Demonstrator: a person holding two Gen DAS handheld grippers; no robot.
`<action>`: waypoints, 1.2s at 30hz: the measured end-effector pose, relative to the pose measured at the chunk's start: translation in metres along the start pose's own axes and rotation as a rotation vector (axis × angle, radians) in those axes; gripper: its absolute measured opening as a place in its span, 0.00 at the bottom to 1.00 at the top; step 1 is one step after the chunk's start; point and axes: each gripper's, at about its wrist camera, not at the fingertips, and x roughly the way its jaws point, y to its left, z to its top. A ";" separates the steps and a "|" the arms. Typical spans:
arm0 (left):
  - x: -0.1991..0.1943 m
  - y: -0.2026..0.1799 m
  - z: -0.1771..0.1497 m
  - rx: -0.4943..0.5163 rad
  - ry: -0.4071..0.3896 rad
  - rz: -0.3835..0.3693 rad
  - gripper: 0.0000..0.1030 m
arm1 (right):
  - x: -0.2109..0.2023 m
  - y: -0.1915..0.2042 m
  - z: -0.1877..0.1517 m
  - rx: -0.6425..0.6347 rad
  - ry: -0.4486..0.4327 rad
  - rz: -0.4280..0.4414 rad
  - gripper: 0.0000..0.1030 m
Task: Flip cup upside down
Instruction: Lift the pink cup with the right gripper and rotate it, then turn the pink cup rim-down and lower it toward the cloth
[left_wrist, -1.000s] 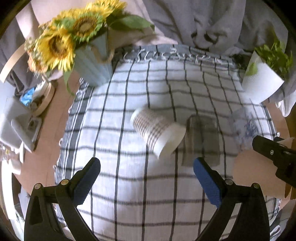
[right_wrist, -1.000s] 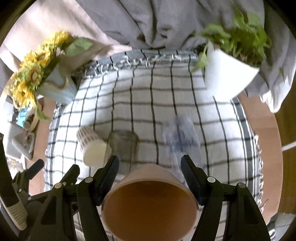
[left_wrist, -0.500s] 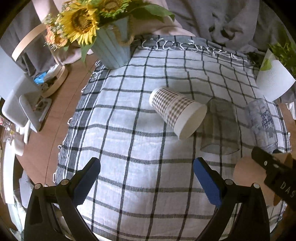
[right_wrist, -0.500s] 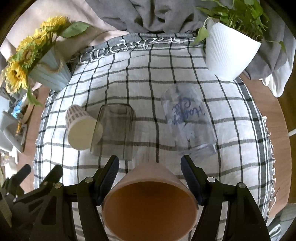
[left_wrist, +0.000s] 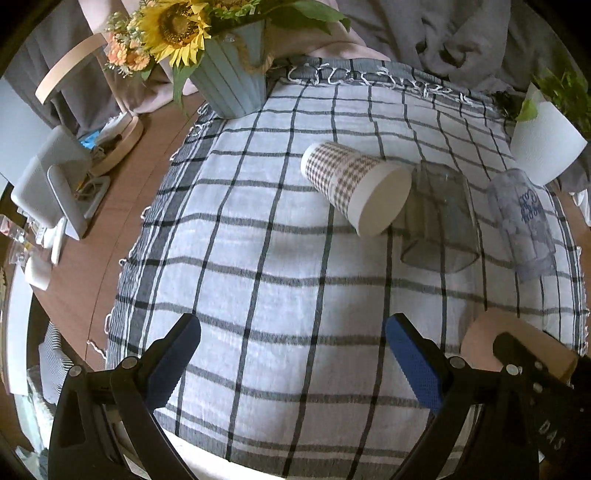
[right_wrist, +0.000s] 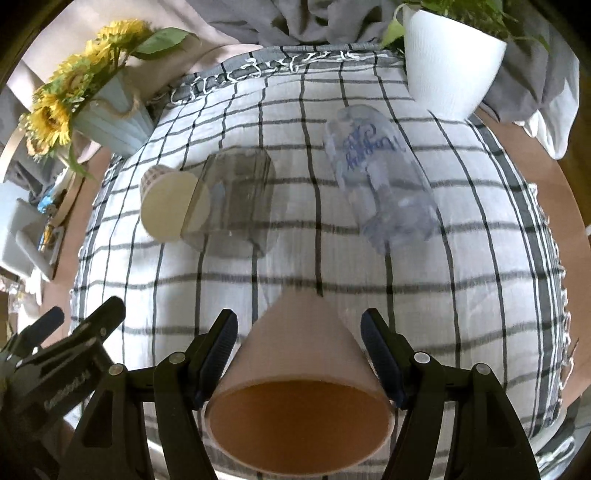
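My right gripper (right_wrist: 298, 345) is shut on a pink paper cup (right_wrist: 301, 369), mouth toward the camera, held above the checked cloth (right_wrist: 461, 295); the cup also shows in the left wrist view (left_wrist: 487, 343). My left gripper (left_wrist: 293, 350) is open and empty above the near cloth. A houndstooth paper cup (left_wrist: 351, 184) lies on its side, also in the right wrist view (right_wrist: 166, 206). A smoky glass (left_wrist: 439, 218) (right_wrist: 236, 206) and a clear printed glass (left_wrist: 521, 218) (right_wrist: 380, 177) lie on their sides beside it.
A blue vase of sunflowers (left_wrist: 229, 77) stands at the cloth's far left corner, a white plant pot (right_wrist: 447, 62) at the far right. Grey fabric is heaped behind. A wooden table (left_wrist: 96, 236) with small grey items lies left of the cloth.
Both grippers have pulled back and up from the cups. The pink cup has tilted in the right gripper so more of its side shows.
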 end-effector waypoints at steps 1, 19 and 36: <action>-0.001 -0.001 -0.003 0.003 -0.001 0.005 0.99 | 0.000 -0.001 -0.005 0.002 0.006 0.003 0.67; 0.007 0.000 -0.036 -0.009 0.050 0.029 0.99 | 0.012 -0.001 -0.037 -0.010 0.044 0.001 0.66; -0.037 -0.054 -0.035 0.092 0.038 -0.162 0.99 | -0.071 -0.033 -0.035 0.083 -0.189 -0.165 0.84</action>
